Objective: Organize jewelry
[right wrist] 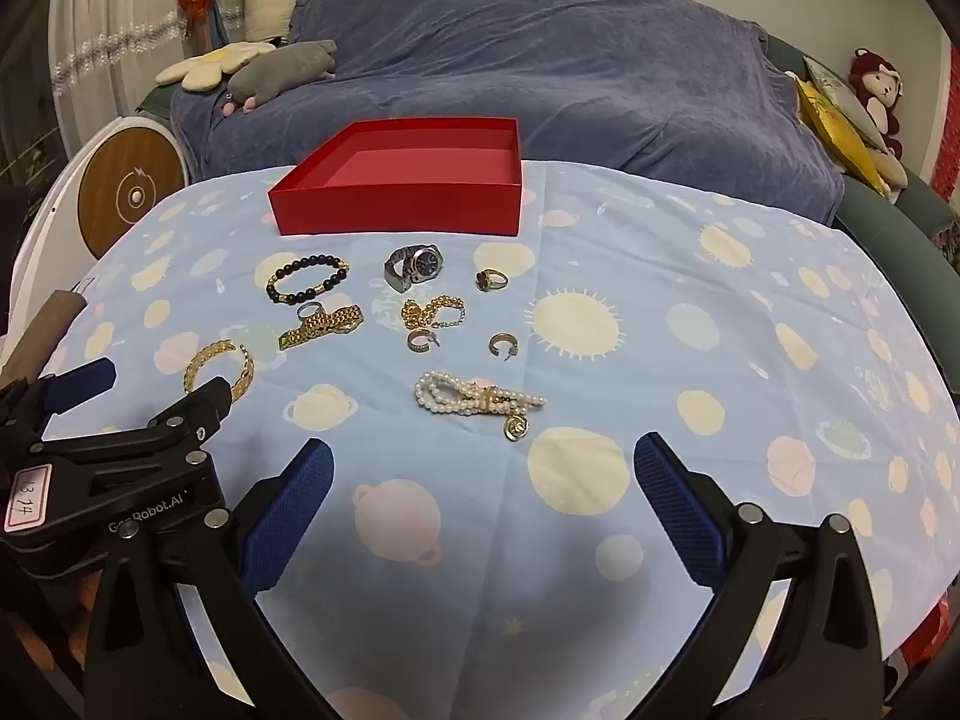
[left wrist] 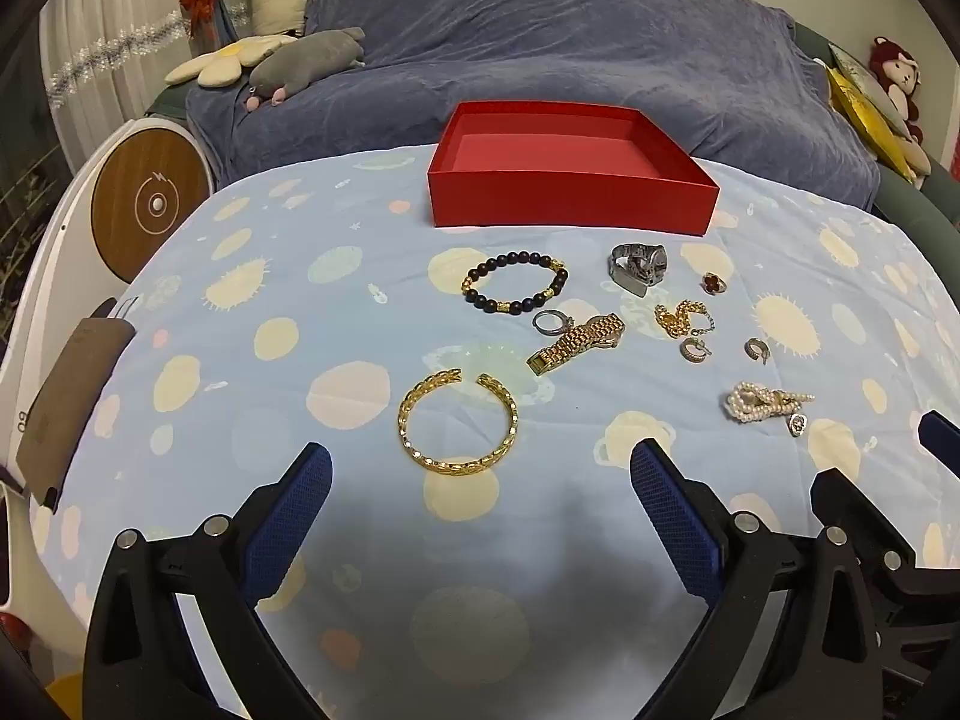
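An empty red box [left wrist: 570,198] [right wrist: 396,204] stands at the far side of the table. Jewelry lies before it: a gold open bangle [left wrist: 457,427] [right wrist: 219,367], a black-and-gold bead bracelet [left wrist: 516,282] [right wrist: 307,279], a gold watch [left wrist: 576,343] [right wrist: 321,326], a silver watch [left wrist: 639,269] [right wrist: 414,267], a pearl strand [left wrist: 765,402] [right wrist: 477,399], a gold chain [left wrist: 681,318] [right wrist: 429,312], rings and hoop earrings. My left gripper [left wrist: 480,468] is open just short of the bangle. My right gripper [right wrist: 483,465] is open, just short of the pearls.
The table wears a light blue cloth with suns and planets [right wrist: 690,360]. A sofa under a blue-grey throw [left wrist: 540,48] with plush toys stands behind. A round white and wood device [left wrist: 150,204] is at the left. A brown pouch [left wrist: 66,402] lies at the left edge.
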{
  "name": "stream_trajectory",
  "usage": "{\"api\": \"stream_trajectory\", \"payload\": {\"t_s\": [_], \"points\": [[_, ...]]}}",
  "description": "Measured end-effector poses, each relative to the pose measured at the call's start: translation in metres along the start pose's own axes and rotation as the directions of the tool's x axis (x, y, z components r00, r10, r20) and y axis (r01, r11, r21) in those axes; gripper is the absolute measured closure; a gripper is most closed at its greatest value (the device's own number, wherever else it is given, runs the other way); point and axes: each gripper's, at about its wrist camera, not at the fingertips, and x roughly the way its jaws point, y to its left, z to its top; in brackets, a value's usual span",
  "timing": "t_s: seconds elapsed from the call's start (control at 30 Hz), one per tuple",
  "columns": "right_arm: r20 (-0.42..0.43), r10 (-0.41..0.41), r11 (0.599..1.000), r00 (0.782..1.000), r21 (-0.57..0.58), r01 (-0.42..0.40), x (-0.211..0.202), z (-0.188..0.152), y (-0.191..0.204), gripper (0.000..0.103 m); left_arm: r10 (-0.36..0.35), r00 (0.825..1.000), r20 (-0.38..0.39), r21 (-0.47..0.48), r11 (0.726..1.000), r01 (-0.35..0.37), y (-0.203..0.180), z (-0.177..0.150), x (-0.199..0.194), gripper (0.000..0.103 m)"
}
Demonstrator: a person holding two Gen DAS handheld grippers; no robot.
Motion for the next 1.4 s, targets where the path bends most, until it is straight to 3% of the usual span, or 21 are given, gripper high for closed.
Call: {"api": "stream_trajectory", "payload": {"t_s": [1.4], "points": [[0.003,-0.007,1.0,1.0,0.001,0.007,-0.013,-0.012,0.001,0.005,-0.01,1.0,-0.019,-0.019,1.0,0.009,0.001,-0.014,-0.008,0.005]]}}
